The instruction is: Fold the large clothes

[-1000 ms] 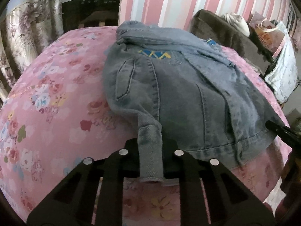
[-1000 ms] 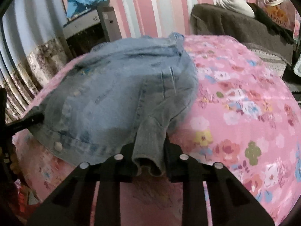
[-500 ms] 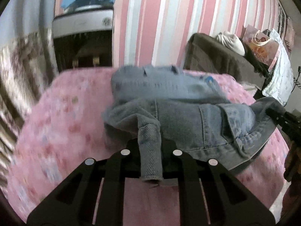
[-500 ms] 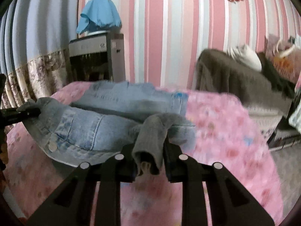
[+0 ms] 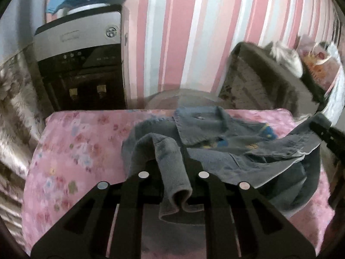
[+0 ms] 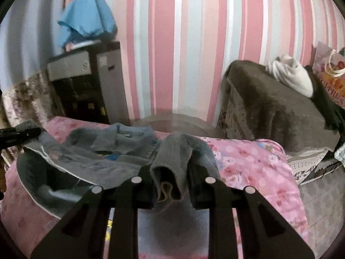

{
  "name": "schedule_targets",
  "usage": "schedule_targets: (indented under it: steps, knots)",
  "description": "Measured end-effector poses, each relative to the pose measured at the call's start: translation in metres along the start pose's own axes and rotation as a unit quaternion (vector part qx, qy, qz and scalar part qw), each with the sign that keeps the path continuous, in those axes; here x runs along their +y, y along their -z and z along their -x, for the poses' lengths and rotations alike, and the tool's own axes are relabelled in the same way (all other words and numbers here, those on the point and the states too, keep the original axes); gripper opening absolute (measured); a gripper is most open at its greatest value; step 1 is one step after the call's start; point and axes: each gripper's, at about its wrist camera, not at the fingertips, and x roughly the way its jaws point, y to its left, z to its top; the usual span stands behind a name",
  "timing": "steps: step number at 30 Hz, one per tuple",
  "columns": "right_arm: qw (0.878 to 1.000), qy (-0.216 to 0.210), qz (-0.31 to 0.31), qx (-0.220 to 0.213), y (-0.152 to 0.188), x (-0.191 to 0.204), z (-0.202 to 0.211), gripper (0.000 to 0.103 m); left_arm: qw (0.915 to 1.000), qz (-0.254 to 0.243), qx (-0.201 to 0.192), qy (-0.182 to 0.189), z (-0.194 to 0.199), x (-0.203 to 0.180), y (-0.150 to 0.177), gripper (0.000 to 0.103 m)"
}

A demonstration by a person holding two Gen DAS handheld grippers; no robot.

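A blue denim jacket (image 5: 226,142) lies on the pink floral bed (image 5: 75,151), its near hem lifted and sagging between my two grippers. My left gripper (image 5: 172,172) is shut on a bunched fold of the denim. My right gripper (image 6: 170,177) is shut on another fold of the jacket (image 6: 120,151). The collar faces the wall. The right gripper's tip shows at the right edge of the left wrist view (image 5: 323,127), and the left gripper's tip at the left edge of the right wrist view (image 6: 19,132).
A water dispenser (image 5: 82,64) with a blue cloth (image 6: 86,21) on top stands behind the bed at the left. A brown-covered sofa (image 6: 276,108) with a white bundle (image 6: 291,75) stands at the right. A striped wall is behind. A floral curtain (image 5: 13,108) hangs at the left.
Both grippers have lifted the jacket's near edge and carried it toward the collar. The flat jacket is now doubled over and both views have tilted up to the wall.
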Motion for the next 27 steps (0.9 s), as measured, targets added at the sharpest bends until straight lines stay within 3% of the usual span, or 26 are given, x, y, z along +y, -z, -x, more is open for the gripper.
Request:
schedule_targets:
  steps: [6, 11, 14, 15, 16, 17, 18, 19, 21, 27]
  knots:
    - [0.998, -0.012, -0.014, 0.067, -0.001, -0.013, -0.085, 0.027, 0.9984, -0.014, 0.051, -0.017, -0.084, 0.009, -0.015, 0.017]
    - [0.994, -0.031, -0.017, 0.101, 0.020, -0.016, -0.118, 0.035, 0.9966, -0.006, 0.082, -0.010, -0.123, 0.018, -0.004, 0.024]
    - [0.992, -0.076, -0.042, 0.092, 0.021, -0.026, -0.111, 0.048, 0.9970, 0.000, 0.078, 0.003, -0.123, 0.020, -0.003, 0.031]
    - [0.990, -0.098, -0.056, 0.085, 0.020, -0.031, -0.105, 0.057, 0.9970, 0.003, 0.077, 0.010, -0.120, 0.021, -0.004, 0.036]
    - [0.987, -0.118, -0.077, 0.073, 0.019, -0.040, -0.094, 0.061, 0.9971, 0.004, 0.075, 0.009, -0.117, 0.021, -0.006, 0.064]
    - [0.987, -0.122, -0.085, 0.065, 0.018, -0.043, -0.088, 0.071, 0.9977, 0.002, 0.067, -0.004, -0.112, 0.021, -0.007, 0.099]
    - [0.986, -0.127, -0.096, 0.049, 0.017, -0.049, -0.078, 0.079, 0.9986, -0.001, 0.045, -0.030, -0.103, 0.021, -0.009, 0.098]
    - [0.985, -0.133, -0.103, 0.034, 0.017, -0.055, -0.068, 0.081, 0.9991, -0.011, 0.022, -0.034, -0.092, 0.020, -0.011, 0.100]
    - [0.987, -0.125, -0.098, 0.021, 0.018, -0.059, -0.057, 0.081, 0.9993, -0.025, 0.020, -0.019, -0.083, 0.018, -0.015, 0.100]
    - [0.997, -0.070, -0.034, 0.013, 0.033, -0.059, -0.048, 0.081, 0.9992, -0.019, 0.007, -0.034, -0.061, 0.039, -0.015, 0.100]
